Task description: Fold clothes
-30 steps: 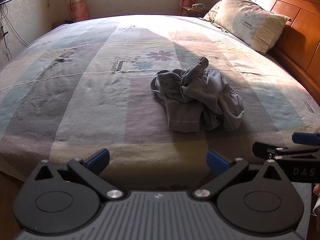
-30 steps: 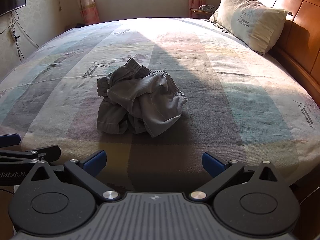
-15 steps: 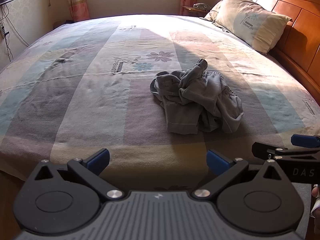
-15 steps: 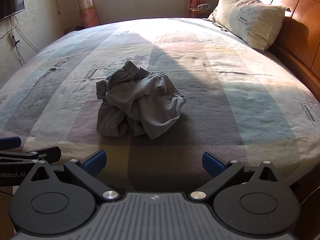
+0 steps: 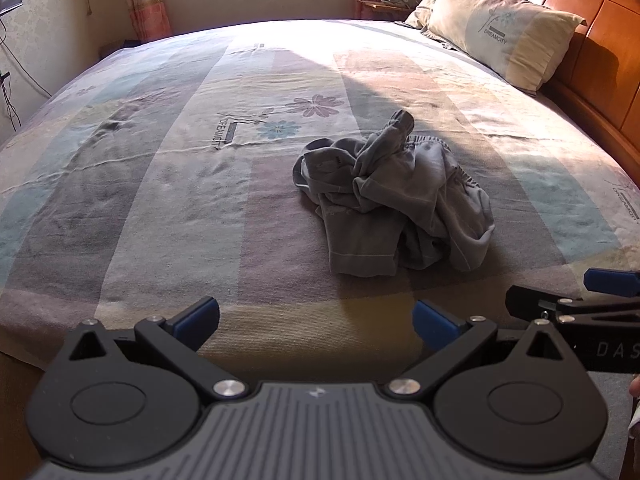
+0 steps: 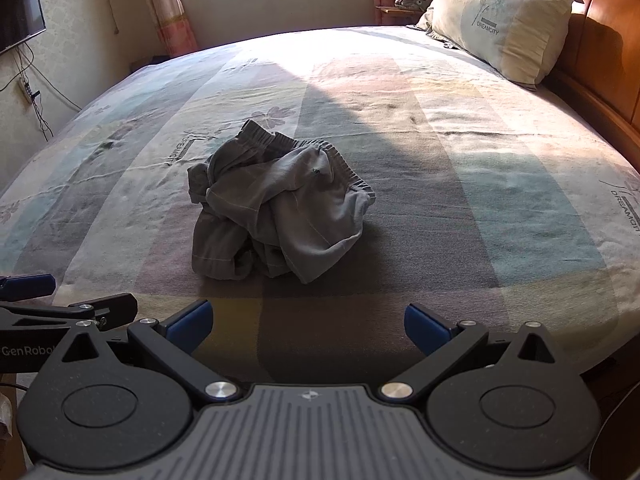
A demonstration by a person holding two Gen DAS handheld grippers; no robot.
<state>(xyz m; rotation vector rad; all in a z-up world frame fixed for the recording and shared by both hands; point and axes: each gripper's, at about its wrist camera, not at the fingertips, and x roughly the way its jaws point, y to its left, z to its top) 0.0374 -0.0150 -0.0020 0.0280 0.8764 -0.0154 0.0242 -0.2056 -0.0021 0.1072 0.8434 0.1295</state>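
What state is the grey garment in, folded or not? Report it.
Not folded: the grey garment lies crumpled in a heap on the bedsheet, waistband bunched.

In front of me is a wide bed [image 5: 160,208] with a wooden headboard [image 5: 600,40] along its right side, covered by a sheet in pale striped panels printed with flowers and the word DREAMCITY. A crumpled grey garment [image 5: 394,196] lies in a heap on the sheet near the middle, closer to my edge. A cream pillow [image 6: 500,20] leans at the headboard, well apart from the heap, with sunlight across the sheet's far half.
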